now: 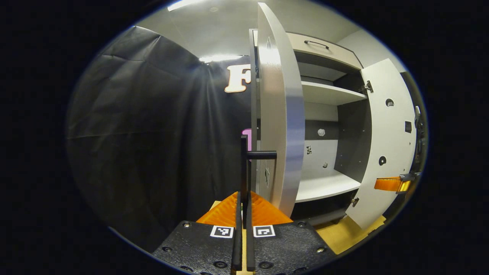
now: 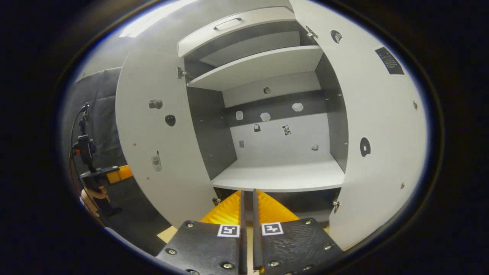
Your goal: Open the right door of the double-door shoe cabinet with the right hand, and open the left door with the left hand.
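The white shoe cabinet (image 2: 275, 177) stands with both doors swung wide. In the left gripper view the left door (image 1: 280, 114) is seen edge-on, and its black bar handle (image 1: 244, 160) runs down between the fingers of my left gripper (image 1: 243, 198), which is shut on it. The right door (image 1: 386, 141) stands open at the far right, with my right gripper (image 1: 389, 184) beside its outer edge. In the right gripper view my right gripper (image 2: 247, 196) is shut with nothing in it and points into the cabinet between the left door (image 2: 153, 130) and the right door (image 2: 382, 126). Behind the left door, a hand holds the left gripper (image 2: 114, 175).
Inside, a lower shelf (image 1: 324, 185) and an upper shelf (image 2: 259, 67) are bare. A drawer with a handle (image 1: 317, 44) sits above the doors. Black cloth wall (image 1: 153, 133) hangs left of the cabinet. Tan floor board (image 1: 344, 236) lies under the cabinet front.
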### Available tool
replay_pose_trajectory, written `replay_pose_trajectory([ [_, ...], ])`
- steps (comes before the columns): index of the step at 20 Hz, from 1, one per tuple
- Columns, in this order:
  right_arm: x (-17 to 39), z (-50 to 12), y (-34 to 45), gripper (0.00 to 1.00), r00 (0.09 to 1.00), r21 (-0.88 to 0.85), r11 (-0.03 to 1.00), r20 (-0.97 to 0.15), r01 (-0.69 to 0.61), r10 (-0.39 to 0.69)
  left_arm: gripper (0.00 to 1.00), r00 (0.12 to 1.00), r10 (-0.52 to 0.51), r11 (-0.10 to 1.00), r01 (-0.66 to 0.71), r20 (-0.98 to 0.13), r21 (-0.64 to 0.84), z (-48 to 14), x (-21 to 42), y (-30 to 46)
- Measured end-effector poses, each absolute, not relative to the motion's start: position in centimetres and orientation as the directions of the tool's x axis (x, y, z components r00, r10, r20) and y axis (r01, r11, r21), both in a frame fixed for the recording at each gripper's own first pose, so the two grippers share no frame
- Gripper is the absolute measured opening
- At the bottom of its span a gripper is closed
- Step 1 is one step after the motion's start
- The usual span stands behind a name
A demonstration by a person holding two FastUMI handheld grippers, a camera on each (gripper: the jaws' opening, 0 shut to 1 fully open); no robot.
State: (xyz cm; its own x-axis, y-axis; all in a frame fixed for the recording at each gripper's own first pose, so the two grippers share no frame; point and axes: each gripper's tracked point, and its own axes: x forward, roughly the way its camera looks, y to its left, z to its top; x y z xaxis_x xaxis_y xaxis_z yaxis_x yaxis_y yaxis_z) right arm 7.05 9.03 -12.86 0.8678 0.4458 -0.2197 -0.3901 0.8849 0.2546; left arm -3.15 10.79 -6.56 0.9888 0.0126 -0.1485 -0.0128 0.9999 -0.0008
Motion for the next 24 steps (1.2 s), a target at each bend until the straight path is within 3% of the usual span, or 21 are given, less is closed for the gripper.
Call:
replay_pose_trajectory([
  [5,7.1,-12.8,9.0,0.06,0.866,0.259,0.883,-0.223,-0.391,0.448,0.31,0.986,0.024,0.999,-0.028,-0.163,-0.022,-6.6,-3.6,12.3],
  [6,7.0,-12.9,9.0,0.06,0.865,0.259,0.883,-0.224,-0.391,0.449,0.42,0.986,0.024,0.999,-0.028,-0.162,-0.023,-6.6,-3.6,12.7],
  [11,6.9,-12.9,8.9,0.06,0.864,0.253,0.884,-0.227,-0.393,0.449,0.59,0.986,0.031,0.999,-0.036,-0.166,-0.024,-6.7,-3.7,13.7],
  [16,6.8,-13.1,8.9,0.06,0.862,0.254,0.884,-0.233,-0.392,0.449,0.91,0.98,0.073,0.997,-0.078,-0.185,-0.02,-7.1,-4.7,15.0],
  [17,6.8,-13.1,8.9,0.0,0.863,0.254,0.884,-0.233,-0.392,0.449,0.88,0.977,0.087,0.996,-0.09,-0.192,-0.006,-7.3,-5.0,15.3],
  [18,6.9,-13.1,8.8,0.06,0.866,0.251,0.887,-0.231,-0.388,0.444,0.91,0.974,0.095,0.995,-0.094,-0.206,0.013,-7.8,-5.5,15.4],
  [20,7.0,-13.0,8.8,0.07,0.87,0.247,0.89,-0.226,-0.383,0.437,0.95,0.97,0.112,0.994,-0.106,-0.214,0.037,-8.0,-6.3,15.5],
  [22,7.3,-12.7,8.5,0.09,0.876,0.243,0.892,-0.213,-0.382,0.434,0.95,0.972,0.114,0.993,-0.111,-0.206,0.027,-7.6,-6.8,15.2],
  [24,7.6,-12.3,8.5,0.17,0.88,0.243,0.891,-0.195,-0.384,0.432,0.95,0.972,0.118,0.993,-0.118,-0.201,0.009,-7.2,-7.5,15.0],
])
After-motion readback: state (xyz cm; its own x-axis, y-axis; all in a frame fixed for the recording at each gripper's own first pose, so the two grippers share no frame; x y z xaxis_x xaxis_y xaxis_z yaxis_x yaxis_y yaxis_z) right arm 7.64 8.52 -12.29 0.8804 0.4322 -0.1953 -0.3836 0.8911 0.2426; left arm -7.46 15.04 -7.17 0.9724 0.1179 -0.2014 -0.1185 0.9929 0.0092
